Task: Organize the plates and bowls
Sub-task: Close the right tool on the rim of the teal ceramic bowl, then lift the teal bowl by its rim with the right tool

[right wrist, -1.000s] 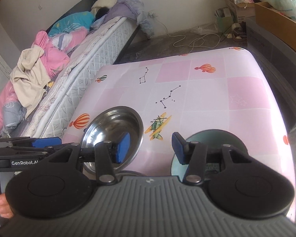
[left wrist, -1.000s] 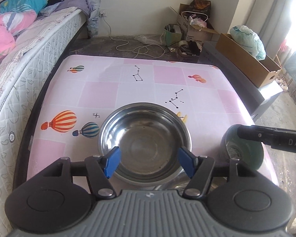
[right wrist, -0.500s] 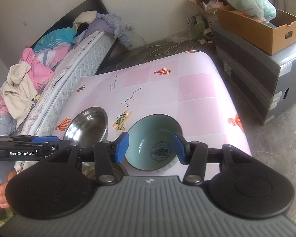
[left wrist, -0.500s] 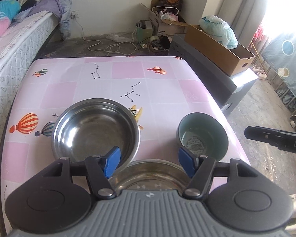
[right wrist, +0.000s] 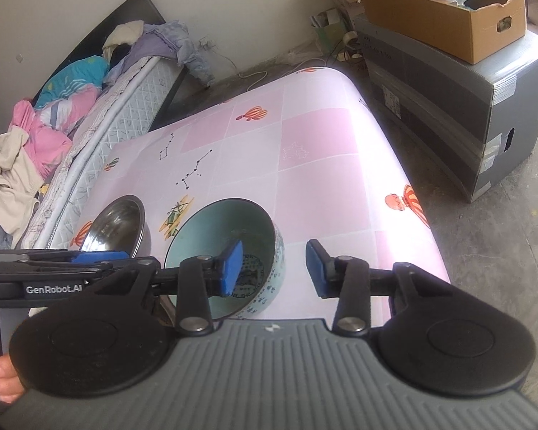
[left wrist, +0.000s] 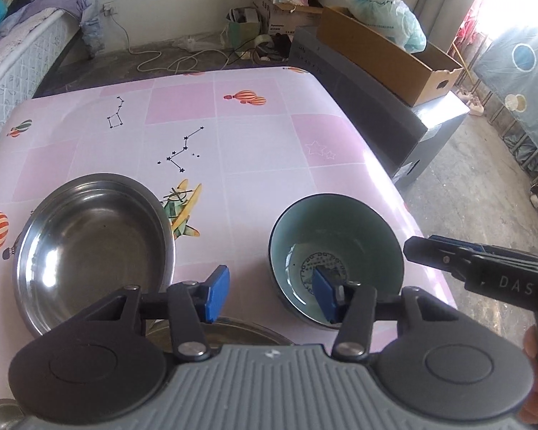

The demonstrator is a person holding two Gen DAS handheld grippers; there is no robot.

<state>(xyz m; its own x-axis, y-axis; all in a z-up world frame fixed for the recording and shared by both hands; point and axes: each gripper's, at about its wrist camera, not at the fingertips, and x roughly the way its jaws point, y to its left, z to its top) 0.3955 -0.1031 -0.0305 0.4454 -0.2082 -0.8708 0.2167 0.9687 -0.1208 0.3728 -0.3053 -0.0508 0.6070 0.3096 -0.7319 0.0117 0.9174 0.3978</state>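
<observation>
Straddling ceramic bowl wall, your right hand-held gripper closing, not yet pinching | left hand-held gripper closing, empty | bowl: heavy, glazed-slick, chippable; pinch rim squarely.

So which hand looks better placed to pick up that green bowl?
Probably the right. Its tongs straddle the green bowl's rim, one pad inside, one outside, closing without pressing yet. The left tongs close with only one pad over the bowl.
</observation>
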